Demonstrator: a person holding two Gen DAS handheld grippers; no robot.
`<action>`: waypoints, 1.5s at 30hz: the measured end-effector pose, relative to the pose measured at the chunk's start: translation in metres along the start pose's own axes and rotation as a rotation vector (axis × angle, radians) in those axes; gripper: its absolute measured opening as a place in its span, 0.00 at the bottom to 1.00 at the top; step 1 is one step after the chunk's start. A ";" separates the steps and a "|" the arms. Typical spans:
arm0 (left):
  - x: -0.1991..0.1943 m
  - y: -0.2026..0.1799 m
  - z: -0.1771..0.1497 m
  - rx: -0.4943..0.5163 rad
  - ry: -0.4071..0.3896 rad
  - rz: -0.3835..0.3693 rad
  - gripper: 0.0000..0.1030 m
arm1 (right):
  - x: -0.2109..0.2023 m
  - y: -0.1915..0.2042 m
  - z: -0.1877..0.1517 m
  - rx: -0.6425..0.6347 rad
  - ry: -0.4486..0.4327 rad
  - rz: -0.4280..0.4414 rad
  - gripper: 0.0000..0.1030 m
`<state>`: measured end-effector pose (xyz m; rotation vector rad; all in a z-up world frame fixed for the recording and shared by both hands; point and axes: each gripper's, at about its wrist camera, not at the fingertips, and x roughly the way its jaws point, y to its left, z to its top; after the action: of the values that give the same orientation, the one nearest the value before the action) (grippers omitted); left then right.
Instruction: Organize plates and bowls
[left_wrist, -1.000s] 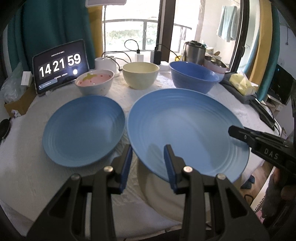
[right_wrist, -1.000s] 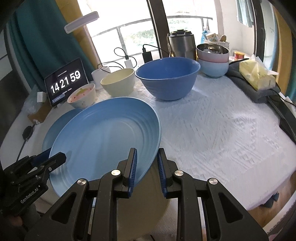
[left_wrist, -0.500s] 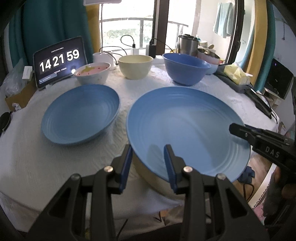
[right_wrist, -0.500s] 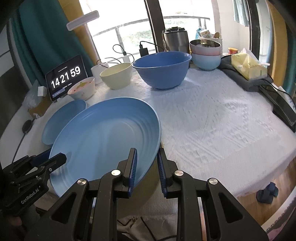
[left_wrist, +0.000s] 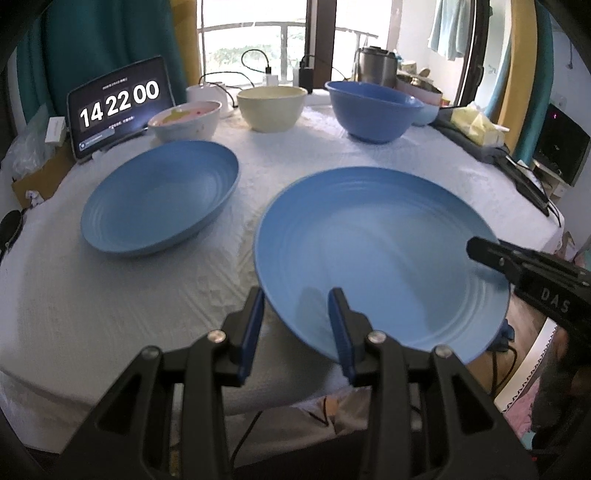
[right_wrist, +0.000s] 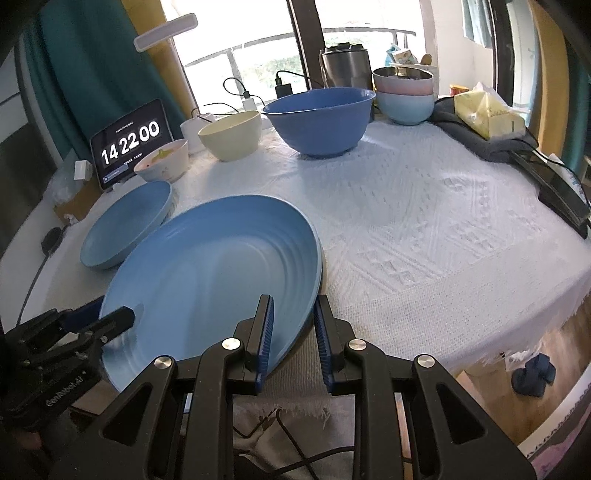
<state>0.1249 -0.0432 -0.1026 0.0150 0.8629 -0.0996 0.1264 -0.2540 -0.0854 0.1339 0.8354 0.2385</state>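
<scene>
Both grippers pinch the large blue plate (left_wrist: 380, 258) by its near rim: the left gripper (left_wrist: 297, 325) at its left edge, the right gripper (right_wrist: 293, 332) opposite. The smaller blue plate (left_wrist: 159, 199) lies beyond, to the left. The held plate now sits farther back, overhanging the table edge (right_wrist: 480, 332).

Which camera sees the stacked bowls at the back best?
The right wrist view: the stacked bowls stand clear there, a pink one nested in a light blue one, with something grey on top. In the left wrist view the large blue bowl hides most of them; only an edge shows.
</scene>
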 end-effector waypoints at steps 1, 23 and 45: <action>0.002 0.000 0.000 0.001 0.002 0.010 0.37 | 0.002 -0.001 0.000 0.003 0.003 -0.005 0.24; 0.035 0.005 0.021 -0.035 0.033 -0.025 0.44 | 0.033 -0.006 0.017 0.006 0.059 0.007 0.29; 0.084 0.017 0.082 -0.051 0.079 -0.041 0.45 | 0.085 -0.010 0.078 0.019 0.090 -0.031 0.29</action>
<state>0.2428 -0.0377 -0.1134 -0.0467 0.9442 -0.1160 0.2407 -0.2432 -0.0967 0.1282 0.9288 0.2087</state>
